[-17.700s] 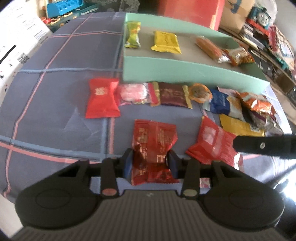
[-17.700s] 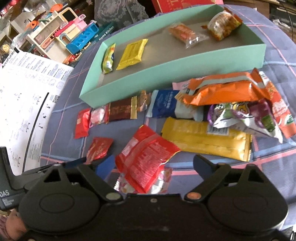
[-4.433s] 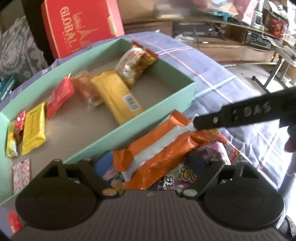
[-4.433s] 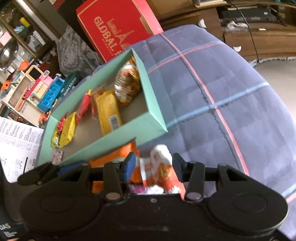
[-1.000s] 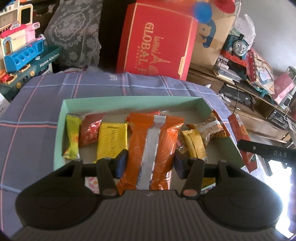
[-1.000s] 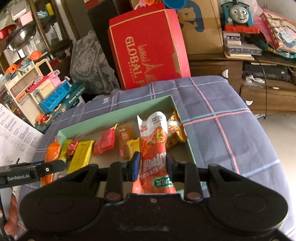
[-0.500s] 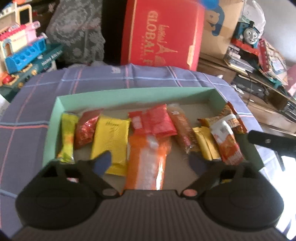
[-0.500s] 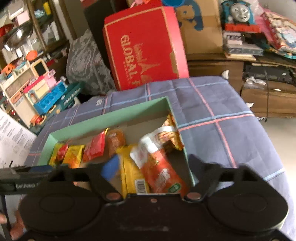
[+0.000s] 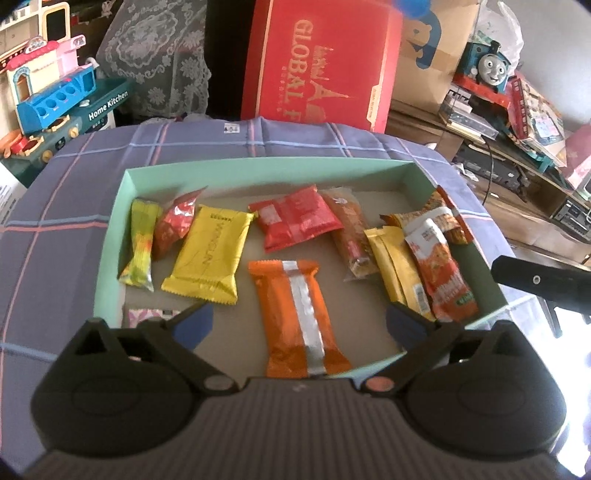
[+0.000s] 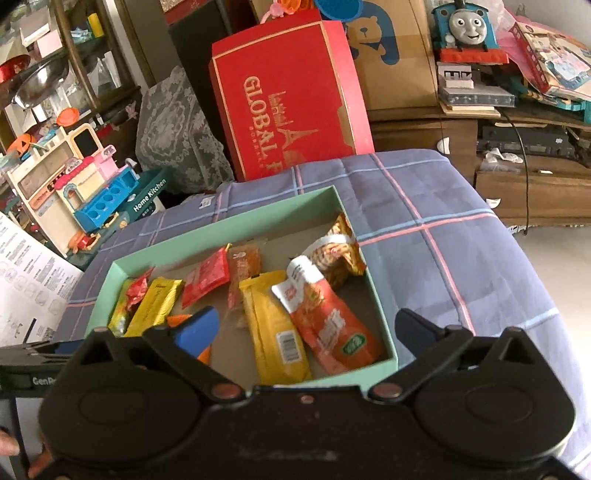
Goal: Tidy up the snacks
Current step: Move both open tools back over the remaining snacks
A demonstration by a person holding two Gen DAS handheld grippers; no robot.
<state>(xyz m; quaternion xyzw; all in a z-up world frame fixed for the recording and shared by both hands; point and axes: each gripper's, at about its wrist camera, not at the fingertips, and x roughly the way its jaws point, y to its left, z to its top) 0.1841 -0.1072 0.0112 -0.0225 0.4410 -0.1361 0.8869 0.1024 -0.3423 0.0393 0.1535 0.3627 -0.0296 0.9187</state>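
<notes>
free: tray [image 9: 122,206] floor gap beside orange packet [image 9: 299,310] | obstacle: tray walls

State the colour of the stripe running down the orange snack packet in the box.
Silver, running lengthwise down the orange snack packet in the mint-green box; clearest in the left wrist view.

Both wrist views look down, close, sharing the green box [image 9: 258,164].

Red gift box [image 9: 321,66]; toy train [image 10: 463,26]
</notes>
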